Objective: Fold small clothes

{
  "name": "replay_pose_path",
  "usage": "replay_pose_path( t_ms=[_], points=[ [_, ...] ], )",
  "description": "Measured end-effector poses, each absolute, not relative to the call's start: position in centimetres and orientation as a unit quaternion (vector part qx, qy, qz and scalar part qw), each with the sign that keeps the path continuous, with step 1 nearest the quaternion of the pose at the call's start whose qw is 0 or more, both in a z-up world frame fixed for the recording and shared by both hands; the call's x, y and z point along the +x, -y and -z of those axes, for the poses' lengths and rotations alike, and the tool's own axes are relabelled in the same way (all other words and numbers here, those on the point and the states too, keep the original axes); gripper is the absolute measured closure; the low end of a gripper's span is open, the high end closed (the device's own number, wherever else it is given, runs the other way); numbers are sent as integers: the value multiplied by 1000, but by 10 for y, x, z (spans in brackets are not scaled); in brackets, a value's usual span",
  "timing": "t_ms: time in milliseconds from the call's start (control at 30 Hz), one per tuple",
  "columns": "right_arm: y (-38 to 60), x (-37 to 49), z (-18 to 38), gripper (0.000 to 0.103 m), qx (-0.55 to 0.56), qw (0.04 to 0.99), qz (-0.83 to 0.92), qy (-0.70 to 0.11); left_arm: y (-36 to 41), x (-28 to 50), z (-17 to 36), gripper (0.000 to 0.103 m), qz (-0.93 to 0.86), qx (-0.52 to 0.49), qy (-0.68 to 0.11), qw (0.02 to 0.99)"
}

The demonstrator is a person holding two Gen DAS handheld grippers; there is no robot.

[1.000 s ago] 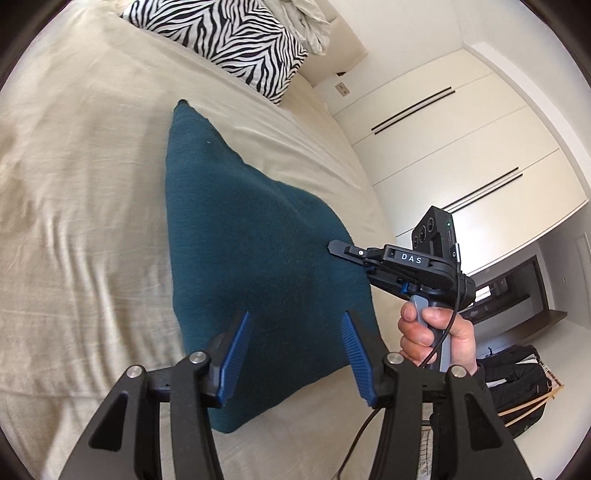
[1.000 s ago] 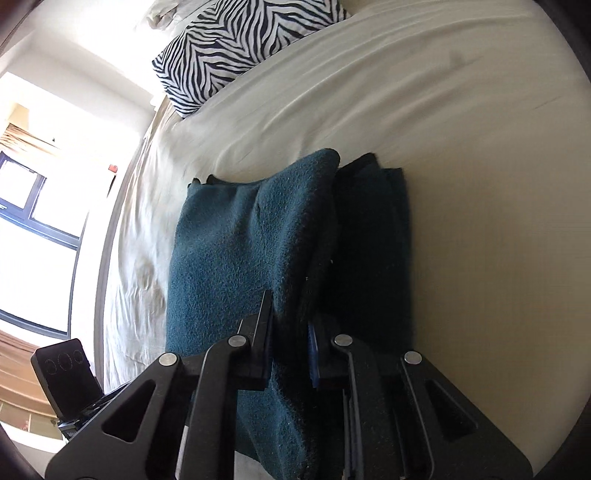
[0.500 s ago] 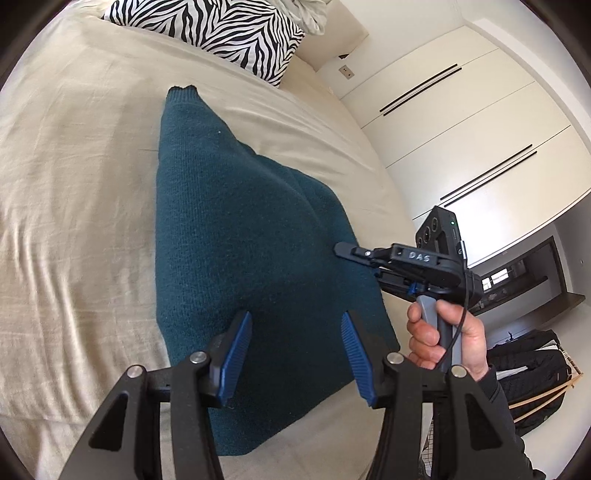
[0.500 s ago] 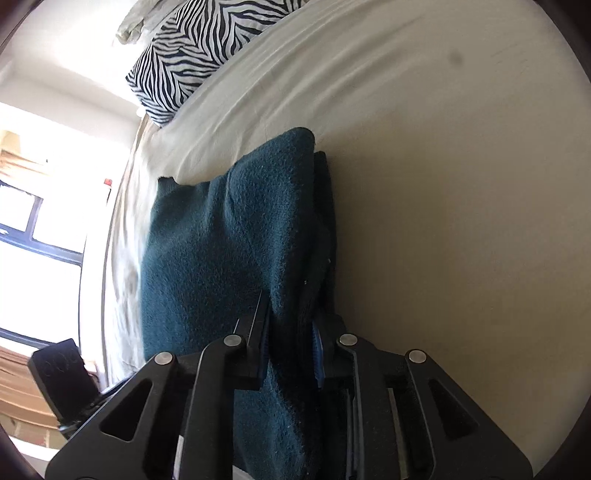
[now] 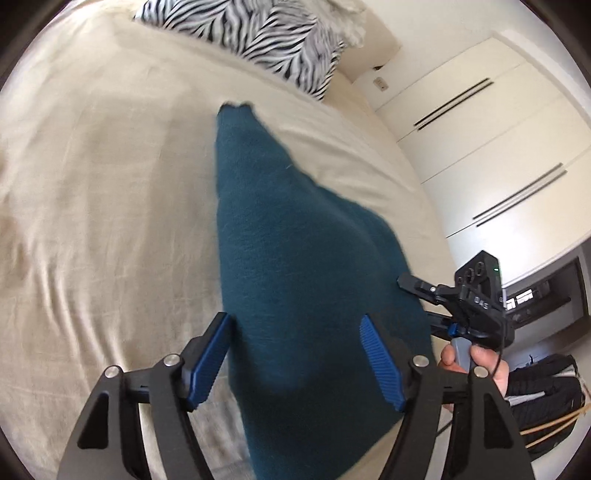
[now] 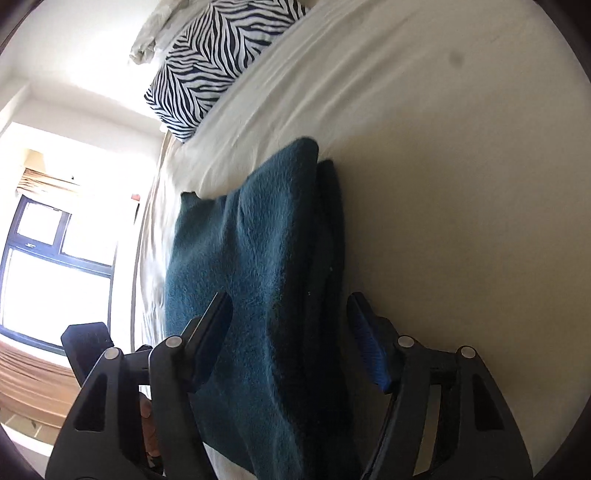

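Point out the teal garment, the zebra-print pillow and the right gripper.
teal garment (image 5: 295, 280): left wrist view, middle of the top layer.
zebra-print pillow (image 6: 218, 62): right wrist view, centre of its striped face.
right gripper (image 6: 291, 332): right wrist view, midway between its opening jaws, garment between.

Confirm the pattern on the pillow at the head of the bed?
Black-and-white zebra stripes on the pillow; sharpest in the right wrist view.

We see the teal garment (image 5: 295, 266) cut off by the lower edge in both wrist views; the zebra pillow (image 5: 258, 33) is blurred and cropped at top; the bag (image 5: 543, 391) is half hidden.
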State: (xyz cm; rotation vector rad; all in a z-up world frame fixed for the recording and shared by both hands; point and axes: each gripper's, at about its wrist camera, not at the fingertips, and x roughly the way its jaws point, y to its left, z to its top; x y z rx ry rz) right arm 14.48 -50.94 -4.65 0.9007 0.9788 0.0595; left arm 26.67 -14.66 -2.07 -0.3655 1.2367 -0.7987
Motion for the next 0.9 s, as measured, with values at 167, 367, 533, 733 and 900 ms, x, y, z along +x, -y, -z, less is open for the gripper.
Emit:
replay_pose_path(
  t_ms=[167,367,533,733,900],
  points=[
    [489,159,50,63,383,790,-29,-478,158,275,40,39,363,-165,-581,709],
    [467,153,32,82,326,813,7,-483,155,272,29,60,372,-158,-583,705],
    [429,129,-15,83,295,833,-12,-467,121,246,-11,62,387,-151,-565,713],
    [360,78,-66,83,308,839,-89,-440,34,193,-69,61,412,-159,-534,721],
    [289,40,-69,83,318,828,-143,-439,-38,140,-86,60,402,-143,-526,735]
  ],
)
